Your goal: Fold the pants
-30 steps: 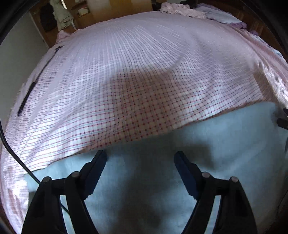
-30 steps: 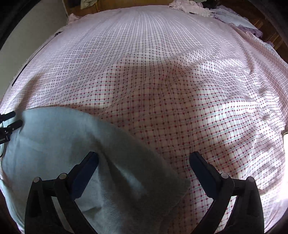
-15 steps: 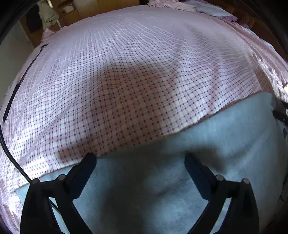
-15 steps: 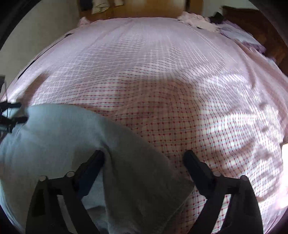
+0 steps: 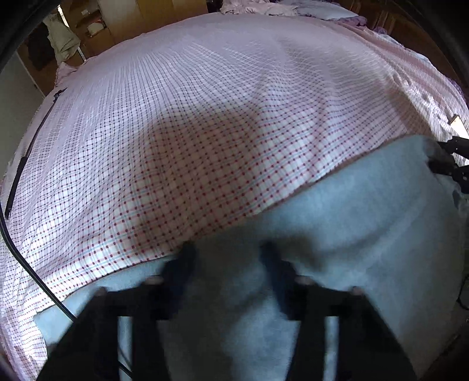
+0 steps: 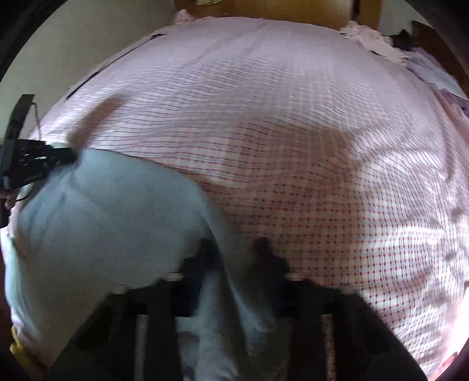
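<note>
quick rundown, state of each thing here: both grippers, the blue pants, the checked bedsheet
left gripper: closing on the pants, blurred, grip not certain
right gripper: pinching a raised ridge of the pants
pants: light blue, bunched at both grippers, not yet folded
bedsheet: spread over the bed, slightly wrinkled

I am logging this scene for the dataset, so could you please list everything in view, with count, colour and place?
pants: one, light blue, near edge of the bed.
bedsheet: one, pink-and-white check, covering the bed.
pillows: pale, count unclear, far end.
cable: one, black, left edge of the sheet.
left gripper: black, jaws partly closed around pants fabric.
right gripper: black, fabric fold between its jaws.
</note>
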`<move>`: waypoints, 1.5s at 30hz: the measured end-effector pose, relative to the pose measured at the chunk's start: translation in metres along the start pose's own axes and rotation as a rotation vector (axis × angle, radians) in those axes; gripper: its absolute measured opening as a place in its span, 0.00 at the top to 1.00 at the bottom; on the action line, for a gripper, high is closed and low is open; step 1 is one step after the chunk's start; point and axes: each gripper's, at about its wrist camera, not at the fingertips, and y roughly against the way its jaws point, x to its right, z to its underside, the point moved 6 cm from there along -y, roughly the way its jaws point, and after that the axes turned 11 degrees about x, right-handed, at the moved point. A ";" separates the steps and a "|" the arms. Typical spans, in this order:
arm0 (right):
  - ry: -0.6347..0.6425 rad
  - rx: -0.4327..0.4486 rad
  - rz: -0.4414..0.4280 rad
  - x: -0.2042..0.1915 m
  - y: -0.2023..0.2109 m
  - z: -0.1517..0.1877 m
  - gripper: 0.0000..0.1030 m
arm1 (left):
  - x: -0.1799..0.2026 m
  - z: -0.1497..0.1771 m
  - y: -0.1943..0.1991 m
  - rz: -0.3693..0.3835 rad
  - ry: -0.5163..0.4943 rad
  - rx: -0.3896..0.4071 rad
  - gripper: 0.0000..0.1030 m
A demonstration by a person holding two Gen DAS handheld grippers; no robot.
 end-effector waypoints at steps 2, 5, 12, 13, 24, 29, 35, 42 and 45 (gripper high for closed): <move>0.062 0.005 0.034 -0.005 0.009 -0.006 1.00 | -0.002 0.000 0.007 -0.035 0.007 -0.004 0.92; 0.149 0.038 0.063 -0.012 0.025 -0.019 1.00 | -0.011 -0.004 0.018 -0.026 0.071 0.013 0.95; 0.191 0.012 0.096 -0.003 0.011 -0.036 0.97 | -0.020 -0.011 0.058 -0.020 0.154 0.096 0.96; 0.181 -0.015 0.089 0.002 0.002 -0.033 0.96 | -0.020 -0.012 0.060 -0.030 0.150 0.099 0.96; 0.146 -0.152 -0.022 0.031 -0.037 -0.011 0.74 | 0.007 0.009 0.039 -0.065 0.149 0.035 0.96; 0.106 -0.162 0.003 0.034 -0.036 -0.012 0.74 | 0.006 0.010 0.047 -0.057 0.185 0.051 0.96; 0.189 -0.125 0.018 0.016 -0.005 -0.026 1.00 | 0.015 0.003 0.086 -0.088 0.174 0.129 0.96; 0.222 -0.007 0.042 -0.002 0.057 -0.040 1.00 | 0.024 0.010 0.140 -0.095 0.205 0.203 0.96; 0.244 0.028 0.037 -0.015 0.078 -0.036 1.00 | 0.025 0.015 0.163 -0.097 0.221 0.230 0.96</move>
